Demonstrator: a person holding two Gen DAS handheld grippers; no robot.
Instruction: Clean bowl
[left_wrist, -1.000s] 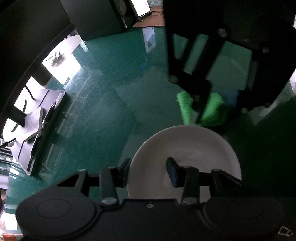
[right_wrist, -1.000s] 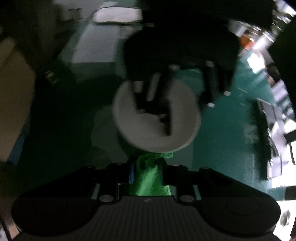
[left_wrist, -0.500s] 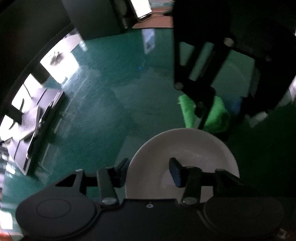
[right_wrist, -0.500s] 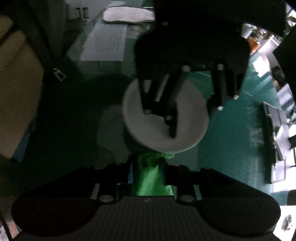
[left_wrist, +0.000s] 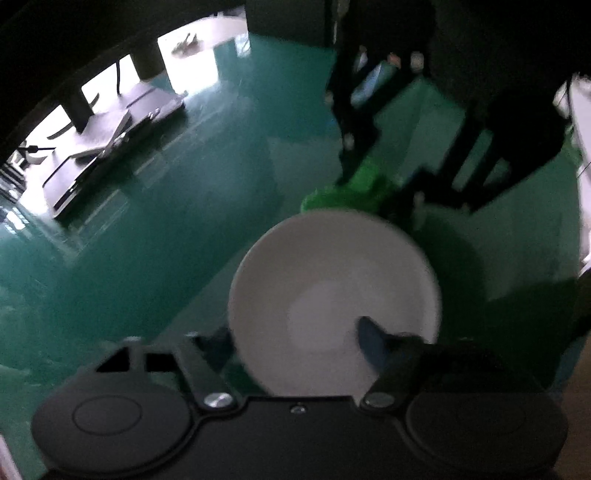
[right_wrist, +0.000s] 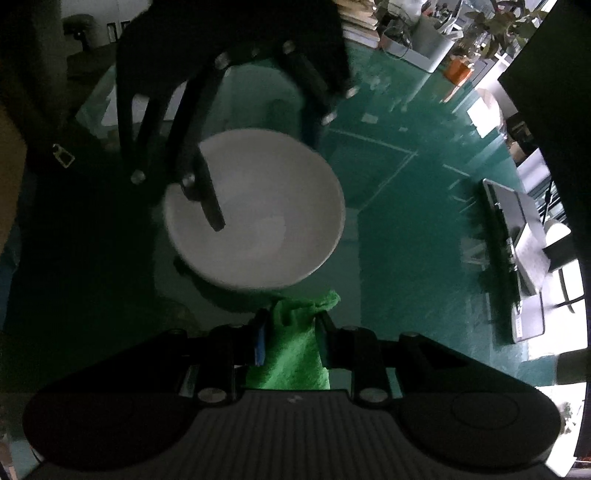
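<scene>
Bowl (right_wrist: 258, 210): white, round, smooth and glossy, with a flat paler disc at its bottom; its rim runs between the left gripper's two fingers, and it sits just beyond the right gripper's fingertips
Cloth (right_wrist: 291, 347): bright green, fuzzy terry texture, bunched into a soft wad; it lies between the right fingers and pokes past their tips toward the near rim of the bowl
Table (right_wrist: 399, 229): dark teal, shiny and reflective, with faint pale lines across it
Left gripper (left_wrist: 295, 336): black, with rounded body and slim arms; its jaws are closing, one finger inside the bowl against the inner wall, the other outside the rim; the view is blurred, so I cannot tell whether the pads press on the wall
Left finger inside bowl (right_wrist: 212, 206): a dark straight bar slanting down over the white inner wall
Right gripper (right_wrist: 290, 336): black, ribbed grey panel on its body, a blue pad on one finger; the fingers are narrowly parted and clamped on the green cloth
Around: flat grey laptop-like devices (right_wrist: 517, 258) lie well apart, off to the side of the right fingers
In the way: the left gripper's dark frame covers the bowl's far rim in the right wrist view; the right gripper's frame hides part of the cloth in the left wrist view
</scene>
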